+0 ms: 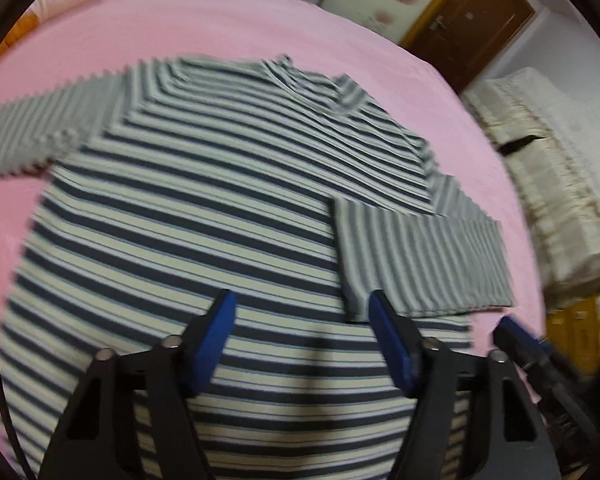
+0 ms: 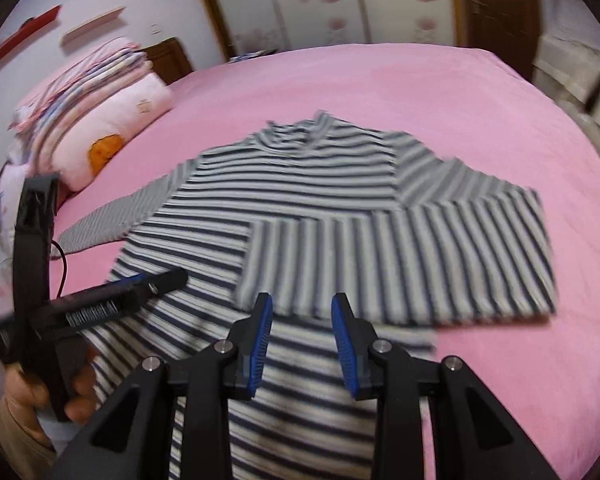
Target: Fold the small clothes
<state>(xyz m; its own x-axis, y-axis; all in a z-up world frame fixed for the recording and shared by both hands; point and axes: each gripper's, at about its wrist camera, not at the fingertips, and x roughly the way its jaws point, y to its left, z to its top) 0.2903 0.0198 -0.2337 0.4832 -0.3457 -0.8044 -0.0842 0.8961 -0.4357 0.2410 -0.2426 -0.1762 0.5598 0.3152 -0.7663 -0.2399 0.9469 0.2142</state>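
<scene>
**Kid:** Where is the shirt from you?

**Me:** The striped shirt (image 1: 204,216) lies flat on the pink bed (image 1: 228,28), right under my two claws and stretching away in front of them. Its bottom edge is nearest to me. Its neck is at the far end. So the long way of the shirt runs straight away from me.

**Kid:** Are your claws holding it?

**Me:** No. My left claw (image 1: 302,312) has its blue pads partly apart, with only shirt cloth showing below the gap. My right claw (image 2: 302,320) stands narrower, also with nothing pinched. Both hang over the lower part of the shirt. I can't tell if the tips touch the cloth.

**Kid:** Which claw is nearer the folded sleeve?

**Me:** The right one, I think. The folded sleeve (image 2: 400,260) lies sideways across the shirt's body, and its cuff end sits just past my right claw's tips. The other sleeve (image 2: 112,220) still sticks out flat to the left, so that one looks like my left claw's job.

**Kid:** How many things are there?

**Me:** One shirt. Two sleeves, one folded in and one still out. Two claws. One hand (image 2: 40,396) that I can see, holding the left claw. Over by the wall there is one stack of folded bedding (image 2: 92,100).
</scene>
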